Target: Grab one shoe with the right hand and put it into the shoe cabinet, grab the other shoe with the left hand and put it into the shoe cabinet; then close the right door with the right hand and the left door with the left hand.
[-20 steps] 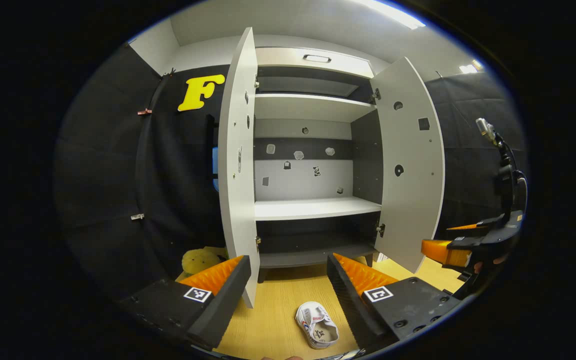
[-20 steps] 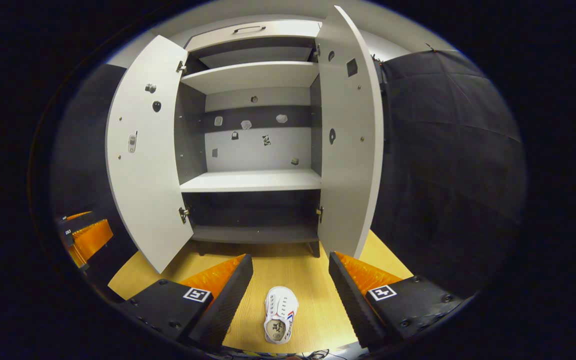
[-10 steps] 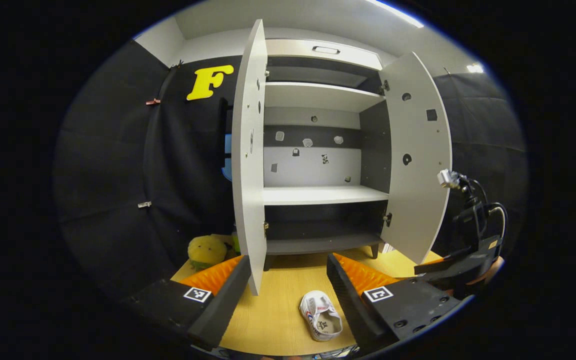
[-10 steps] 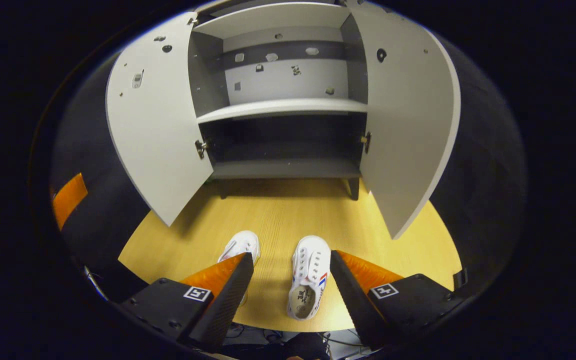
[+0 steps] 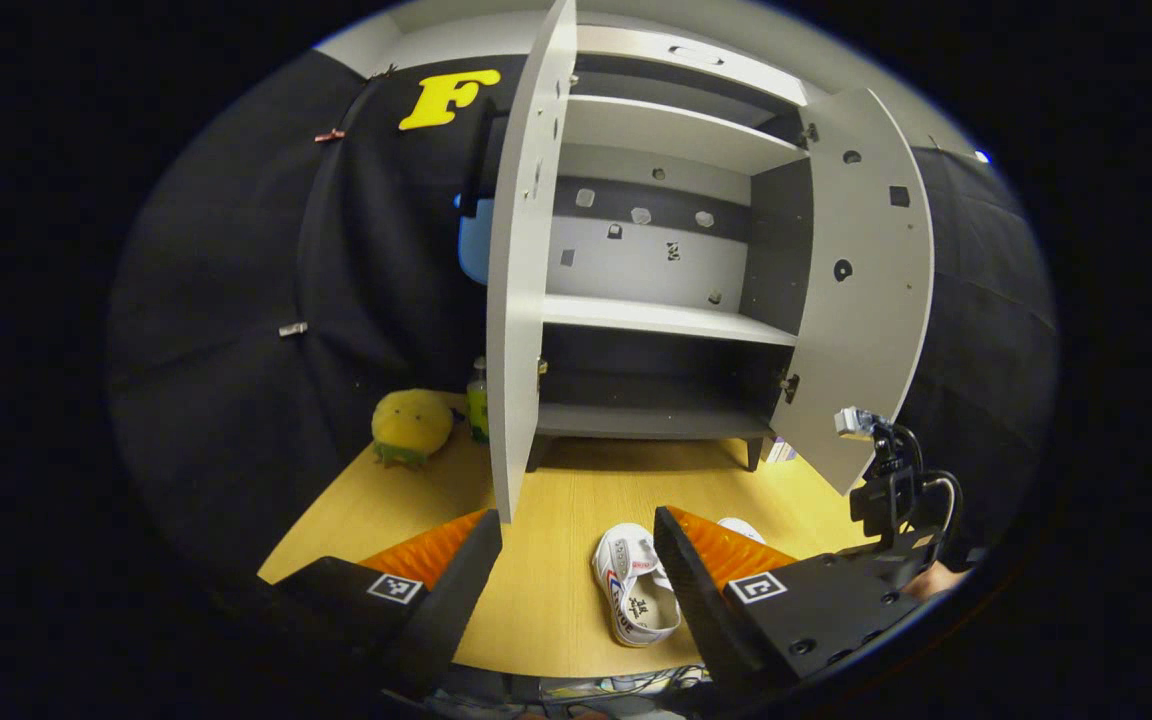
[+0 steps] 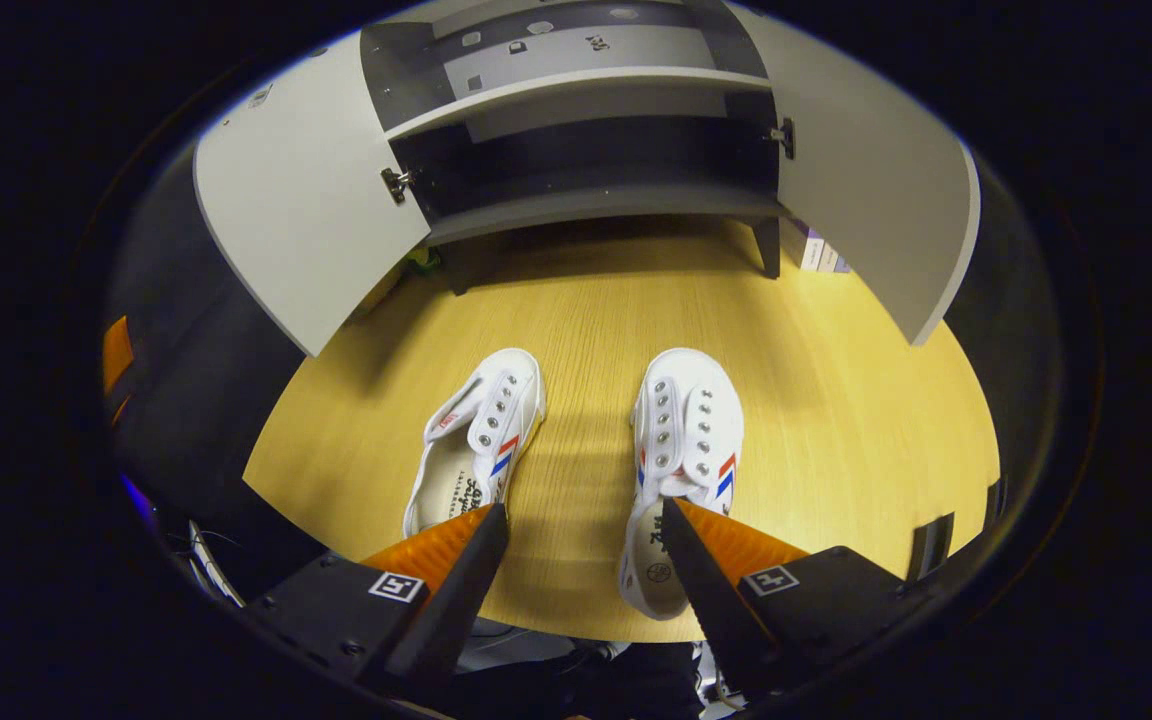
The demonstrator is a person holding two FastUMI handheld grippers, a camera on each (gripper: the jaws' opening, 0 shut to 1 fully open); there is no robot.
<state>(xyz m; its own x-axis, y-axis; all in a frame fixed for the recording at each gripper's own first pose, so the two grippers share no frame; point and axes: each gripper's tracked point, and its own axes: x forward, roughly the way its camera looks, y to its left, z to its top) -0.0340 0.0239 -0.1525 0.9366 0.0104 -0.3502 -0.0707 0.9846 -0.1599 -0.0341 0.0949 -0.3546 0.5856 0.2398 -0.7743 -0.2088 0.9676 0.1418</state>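
Two white shoes with red and blue stripes lie side by side on the wooden table, toes toward the cabinet: the left shoe and the right shoe. My right gripper hangs open above their heels, its right finger over the right shoe's heel. My left gripper is open too, above the table, with one shoe lying just in front of its right finger. The shoe cabinet stands beyond with both doors wide open and bare shelves. The right gripper's body appears at the left gripper view's right edge.
A yellow plush toy and a green bottle sit left of the cabinet, behind the open left door. The right door swings out over the table. Small boxes stand by the cabinet's right leg. The table's front edge is near.
Both grippers have dropped and tilted down toward the table. The right gripper has come low over the two shoes, which now show in full. Nothing has been gripped.
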